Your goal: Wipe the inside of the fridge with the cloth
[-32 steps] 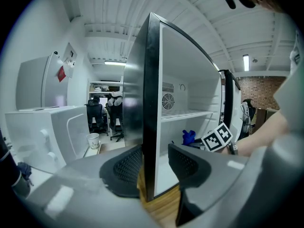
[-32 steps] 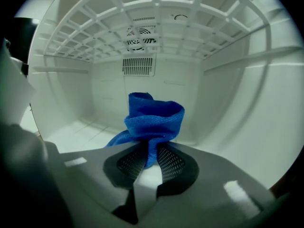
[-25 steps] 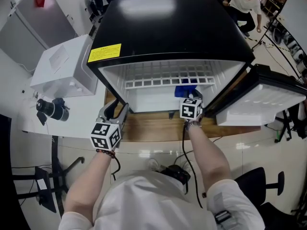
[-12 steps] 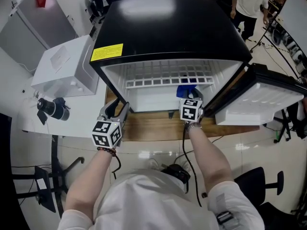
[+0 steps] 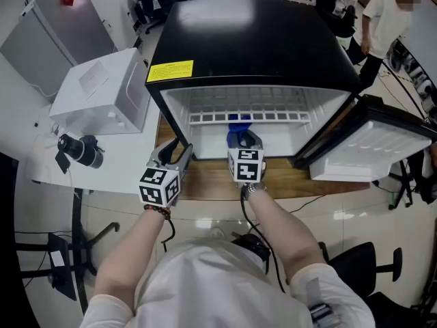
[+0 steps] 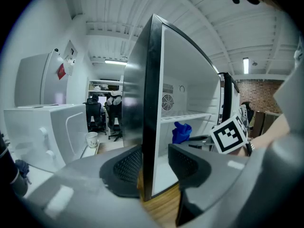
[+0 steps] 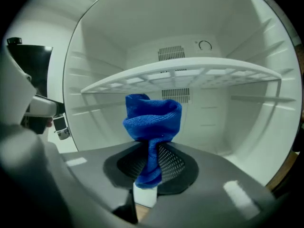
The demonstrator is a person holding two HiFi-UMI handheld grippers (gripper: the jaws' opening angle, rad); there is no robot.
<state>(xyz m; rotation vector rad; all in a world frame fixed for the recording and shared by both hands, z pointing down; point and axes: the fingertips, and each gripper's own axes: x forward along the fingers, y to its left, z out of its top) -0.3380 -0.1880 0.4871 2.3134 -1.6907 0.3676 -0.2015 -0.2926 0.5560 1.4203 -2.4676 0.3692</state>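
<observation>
**Cloth going into the fridge, wiping contact yet to be made**

At the left, the left gripper [image 5: 171, 153] is sitting at the front edge of the fridge's left wall [image 6: 147, 103]. Its jaws are standing apart on either side of that edge, with a gap showing on the inner side, so it is probably only bracing there.

Toward the middle, the right gripper [image 5: 244, 141] is pinching the blue cloth [image 7: 152, 120] firmly between its pads. The bunched cloth is sticking up in front of the open fridge [image 5: 252, 39], below the white wire shelf [image 7: 190, 77] and apparently touching no surface.

At the right, the door [image 5: 372, 145] is hanging wide open.

The wiping step seems to be in hand. The next move calls for pressing the cloth against an inner wall or the floor and dragging it across.
</observation>
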